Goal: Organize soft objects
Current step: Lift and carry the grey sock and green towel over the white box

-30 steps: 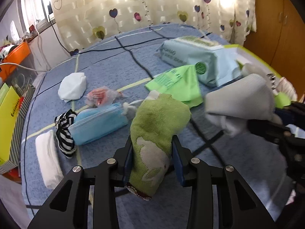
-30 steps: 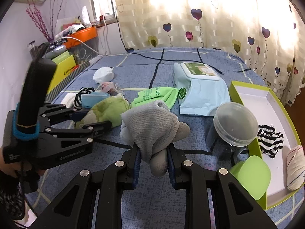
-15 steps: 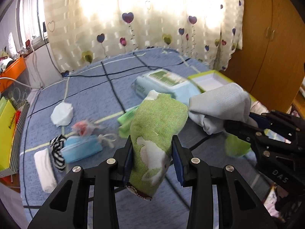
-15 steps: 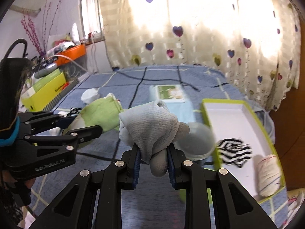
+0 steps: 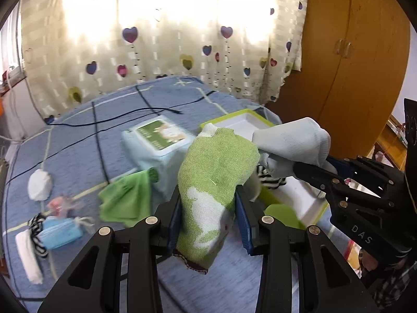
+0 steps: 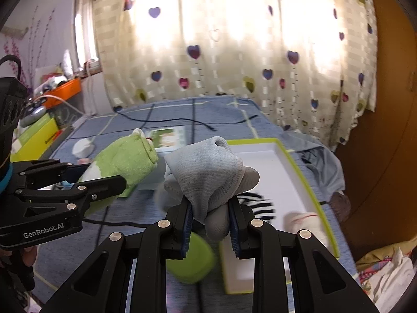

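Each black hand-held gripper (image 5: 208,221) has blue pads, silver screws and white lettering.

The green sock (image 5: 213,182) hides the near corner of the wipes pack (image 5: 159,143) and part of the green-rimmed tray (image 5: 242,120) in the left wrist view. The grey sock (image 6: 206,174) covers the tray's near left corner and half of the striped item (image 6: 260,203) in the right wrist view. Left of the tray, the pink bundle (image 5: 58,203) and the blue pouch (image 5: 61,230) are smeared by blur. The green lid (image 6: 192,260) below the tray is blurred, partly behind the right gripper's fingers (image 6: 186,224).
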A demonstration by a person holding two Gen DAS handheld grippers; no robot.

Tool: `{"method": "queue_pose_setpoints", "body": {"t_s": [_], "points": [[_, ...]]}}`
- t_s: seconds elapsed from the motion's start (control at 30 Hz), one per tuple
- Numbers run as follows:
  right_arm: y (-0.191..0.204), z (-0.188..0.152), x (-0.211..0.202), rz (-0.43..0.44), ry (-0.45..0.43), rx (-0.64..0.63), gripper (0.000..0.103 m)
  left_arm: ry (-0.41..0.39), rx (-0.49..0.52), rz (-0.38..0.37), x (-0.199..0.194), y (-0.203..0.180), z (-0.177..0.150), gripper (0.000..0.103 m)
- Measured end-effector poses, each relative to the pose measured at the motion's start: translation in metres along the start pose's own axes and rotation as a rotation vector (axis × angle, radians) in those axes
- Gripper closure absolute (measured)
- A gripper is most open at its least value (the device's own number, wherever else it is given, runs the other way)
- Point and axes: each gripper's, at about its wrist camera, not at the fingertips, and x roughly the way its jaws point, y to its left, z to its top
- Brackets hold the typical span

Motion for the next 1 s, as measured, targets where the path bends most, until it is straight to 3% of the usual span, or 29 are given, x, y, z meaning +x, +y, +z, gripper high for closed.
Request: {"method": "queue_pose_setpoints", "body": {"t_s": [0.3,0.53,1.0], "points": [[-0.054,0.001,0.006,-0.089,0.021,0.051,0.080,0.030,0.006,-0.103,0.037,-0.029,0.027,0.064],[-0.083,0.001,0.018,-0.129,0.045,0.078,0.080,0.052,0.014,-0.118,0.061,-0.039,0.042,0.064],[-0.102,0.003,0.066,-0.139,0.130,0.072,0.079,0.105,-0.005,-0.128,0.113,-0.049,0.069,0.064]]}}
